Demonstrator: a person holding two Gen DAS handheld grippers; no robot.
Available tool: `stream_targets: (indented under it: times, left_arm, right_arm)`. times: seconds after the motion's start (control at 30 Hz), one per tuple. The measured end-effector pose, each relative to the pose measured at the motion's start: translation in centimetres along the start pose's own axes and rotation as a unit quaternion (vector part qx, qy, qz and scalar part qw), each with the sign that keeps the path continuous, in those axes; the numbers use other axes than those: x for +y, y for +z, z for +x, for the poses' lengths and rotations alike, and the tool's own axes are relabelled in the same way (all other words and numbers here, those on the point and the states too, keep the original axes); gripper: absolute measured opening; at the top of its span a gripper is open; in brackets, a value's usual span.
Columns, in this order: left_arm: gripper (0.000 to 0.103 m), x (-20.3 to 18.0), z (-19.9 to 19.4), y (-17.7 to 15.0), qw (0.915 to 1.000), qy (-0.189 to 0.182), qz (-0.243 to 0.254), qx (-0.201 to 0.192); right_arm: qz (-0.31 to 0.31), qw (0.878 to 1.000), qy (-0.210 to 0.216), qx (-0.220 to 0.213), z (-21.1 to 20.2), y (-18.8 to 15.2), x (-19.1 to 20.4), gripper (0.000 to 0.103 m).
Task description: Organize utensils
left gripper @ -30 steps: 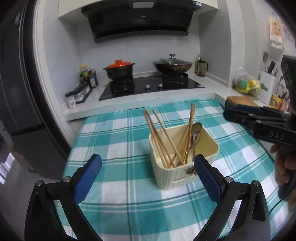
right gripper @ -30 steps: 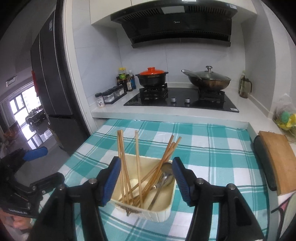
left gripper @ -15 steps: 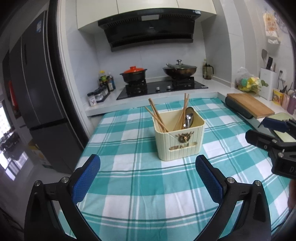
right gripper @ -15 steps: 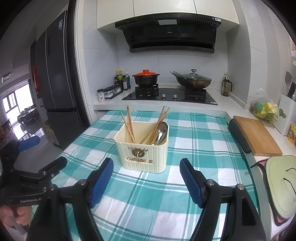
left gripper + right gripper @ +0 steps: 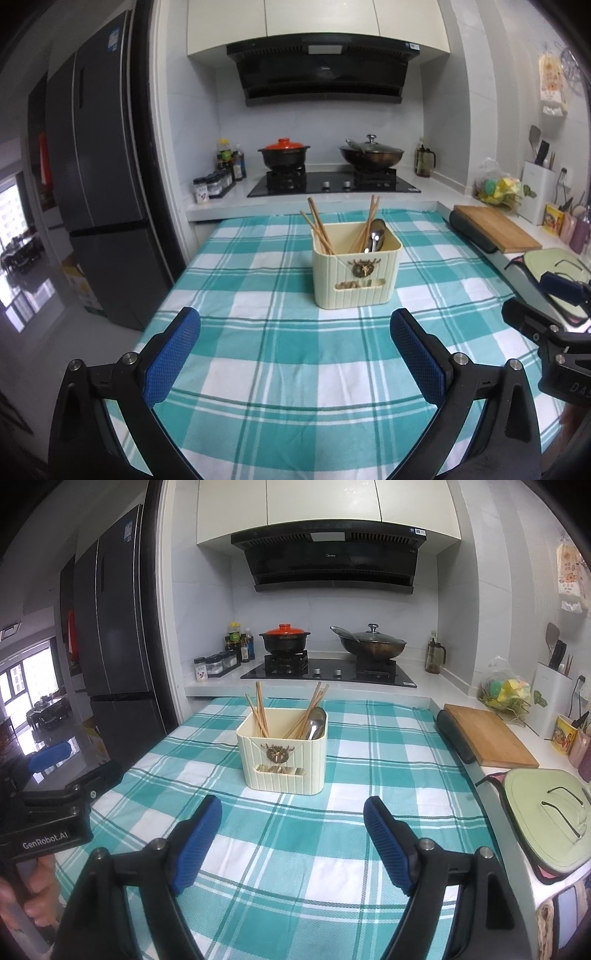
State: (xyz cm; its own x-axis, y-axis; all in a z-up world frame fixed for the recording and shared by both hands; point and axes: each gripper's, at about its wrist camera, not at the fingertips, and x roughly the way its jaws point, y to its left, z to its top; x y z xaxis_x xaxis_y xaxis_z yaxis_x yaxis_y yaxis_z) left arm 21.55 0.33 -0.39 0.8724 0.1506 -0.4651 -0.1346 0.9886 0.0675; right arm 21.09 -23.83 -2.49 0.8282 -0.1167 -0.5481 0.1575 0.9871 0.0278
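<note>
A cream utensil holder (image 5: 356,271) (image 5: 282,762) stands upright in the middle of the teal checked tablecloth (image 5: 295,387) (image 5: 369,738). Several wooden chopsticks (image 5: 319,229) (image 5: 260,710) and a metal spoon (image 5: 375,234) (image 5: 316,722) lean inside it. My left gripper (image 5: 295,354) hovers over the near cloth, well short of the holder, open with nothing between its blue pads (image 5: 171,356). My right gripper (image 5: 293,838) also hangs back from the holder; its jaws are opening and hold nothing.
Beyond the table is a counter with a hob, an orange-lidded pot (image 5: 283,155) and a wok (image 5: 371,155). A wooden cutting board (image 5: 487,736) and a green lidded pan (image 5: 550,819) lie on the right counter. A dark fridge (image 5: 99,192) stands to the left.
Both grippers have pulled back from the utensil holder, which now sits farther off. The right gripper's jaws have spread wider. Chopsticks and spoon stay in the holder.
</note>
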Motion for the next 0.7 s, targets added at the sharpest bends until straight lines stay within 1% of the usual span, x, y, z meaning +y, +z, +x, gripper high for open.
stream_targets:
  times: [0.17,0.27,0.33,0.4,0.43,0.5,0.57,0.7]
  left_arm:
    - [0.102,-0.2,-0.6,-0.4,1.0,-0.005,-0.002,0.008]
    - [0.103,-0.3,-1.0,-0.4,0.9999,0.003,0.013,0.004]
    - [0.103,-0.1,-1.1,-0.4,0.9998,0.0,0.017,0.012]
    - [0.103,0.4,-1.2,-0.5,0.9997,-0.008,0.006,0.021]
    - [0.103,0.7,-1.2,-0.4,0.9996,-0.012,-0.003,0.027]
    - [0.103,1.2,-1.2,-0.4,0.999,-0.02,-0.016,0.036]
    - [0.103,1.5,-1.4,-0.4,0.999,-0.02,-0.015,0.037]
    - [0.103,1.8,-1.9,-0.1,0.9992,-0.015,-0.016,0.035]
  right_arm:
    - [0.003,1.0,-0.011,-0.011,-1.2,-0.6,0.2,0.085]
    - [0.007,1.0,-0.019,-0.016,-1.7,-0.5,0.3,0.087]
    - [0.01,1.0,-0.021,-0.019,-2.1,-0.5,0.6,0.087]
    - [0.012,0.999,-0.022,-0.021,-2.3,-0.5,0.8,0.088]
    - [0.01,0.999,-0.023,-0.023,-2.5,-0.5,1.1,0.09]
    - [0.002,0.999,-0.026,-0.028,-2.8,-0.4,1.6,0.098]
    - [-0.01,0.999,-0.024,-0.037,-3.4,-0.3,2.3,0.102]
    - [-0.02,0.999,-0.017,-0.041,-4.1,0.0,3.3,0.102]
